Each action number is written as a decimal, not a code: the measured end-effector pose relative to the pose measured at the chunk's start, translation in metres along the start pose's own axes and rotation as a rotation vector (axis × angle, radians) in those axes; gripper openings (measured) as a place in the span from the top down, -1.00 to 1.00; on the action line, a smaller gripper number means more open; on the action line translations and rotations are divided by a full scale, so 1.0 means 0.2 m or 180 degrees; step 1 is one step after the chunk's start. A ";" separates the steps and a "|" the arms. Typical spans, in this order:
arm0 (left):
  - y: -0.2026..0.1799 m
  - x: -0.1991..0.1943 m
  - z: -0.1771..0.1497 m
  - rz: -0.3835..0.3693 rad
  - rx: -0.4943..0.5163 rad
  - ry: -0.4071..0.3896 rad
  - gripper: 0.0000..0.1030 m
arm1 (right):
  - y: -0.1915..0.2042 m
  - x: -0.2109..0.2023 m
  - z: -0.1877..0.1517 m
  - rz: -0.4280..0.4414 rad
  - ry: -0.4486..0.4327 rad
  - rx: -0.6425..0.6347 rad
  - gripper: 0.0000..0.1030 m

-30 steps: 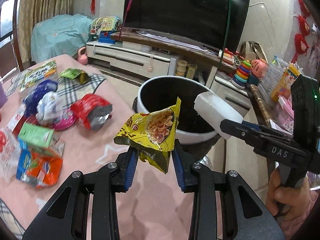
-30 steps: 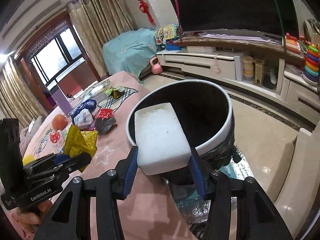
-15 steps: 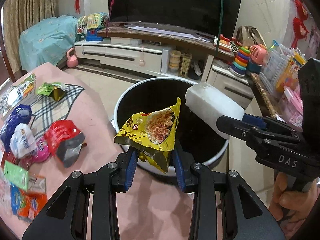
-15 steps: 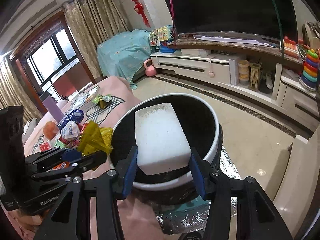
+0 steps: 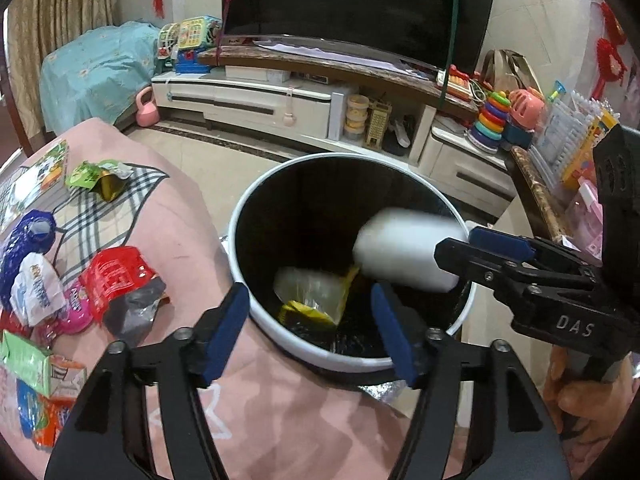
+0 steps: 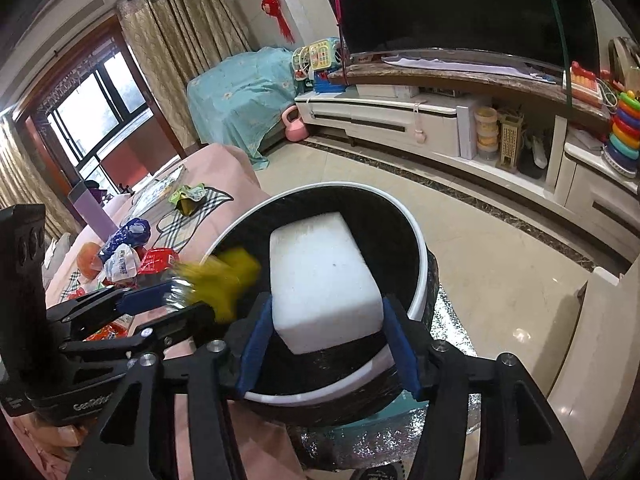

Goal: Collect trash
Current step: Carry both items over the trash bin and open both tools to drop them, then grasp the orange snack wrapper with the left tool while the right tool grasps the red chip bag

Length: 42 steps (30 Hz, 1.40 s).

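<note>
A black bin with a white rim stands at the edge of the pink table. My left gripper hangs over the bin's near rim and its jaws are opening. The yellow snack wrapper is free of them, blurred, dropping into the bin. My right gripper is over the bin too, jaws opening. The white foam block is still between its pads, with a small gap on each side, and looks blurred in the left wrist view.
On the pink tablecloth lie several wrappers: a red pouch, a blue bag, a green packet. Beyond the bin stand a TV stand and, at the right, a shelf of toys.
Both grippers moved from beside the bin to over it. The left jaws opened and the yellow wrapper fell out. The right jaws widened off the foam block.
</note>
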<state>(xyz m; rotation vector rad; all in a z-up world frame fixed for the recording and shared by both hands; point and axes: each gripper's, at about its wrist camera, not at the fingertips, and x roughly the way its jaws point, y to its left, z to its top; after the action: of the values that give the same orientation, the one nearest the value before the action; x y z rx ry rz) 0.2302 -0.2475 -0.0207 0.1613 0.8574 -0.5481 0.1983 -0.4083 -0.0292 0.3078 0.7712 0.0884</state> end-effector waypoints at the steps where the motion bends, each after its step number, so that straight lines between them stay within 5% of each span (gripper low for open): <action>1: 0.01 -0.01 -0.01 -0.0002 -0.0023 -0.0003 -0.33 | 0.00 0.00 0.00 0.0018 -0.0005 0.0011 -0.33; 5: 0.05 -0.06 -0.05 0.0055 -0.0127 -0.0041 -0.47 | 0.00 -0.02 -0.01 0.0066 -0.0019 0.0060 -0.41; 11: 0.16 -0.17 -0.19 0.0108 -0.0373 -0.0108 -0.53 | 0.05 -0.05 -0.06 0.0202 -0.0047 0.0085 -0.82; 42: 0.81 -0.57 -0.81 0.0536 -0.1542 -0.0176 -0.54 | 0.71 0.03 -0.31 0.0715 0.0125 -0.0287 -0.86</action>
<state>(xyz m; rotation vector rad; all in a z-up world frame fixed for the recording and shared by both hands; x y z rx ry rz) 0.1447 -0.0080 -0.0530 -0.2218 0.8899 -0.1763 0.1646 -0.2561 -0.0322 0.3069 0.7670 0.3408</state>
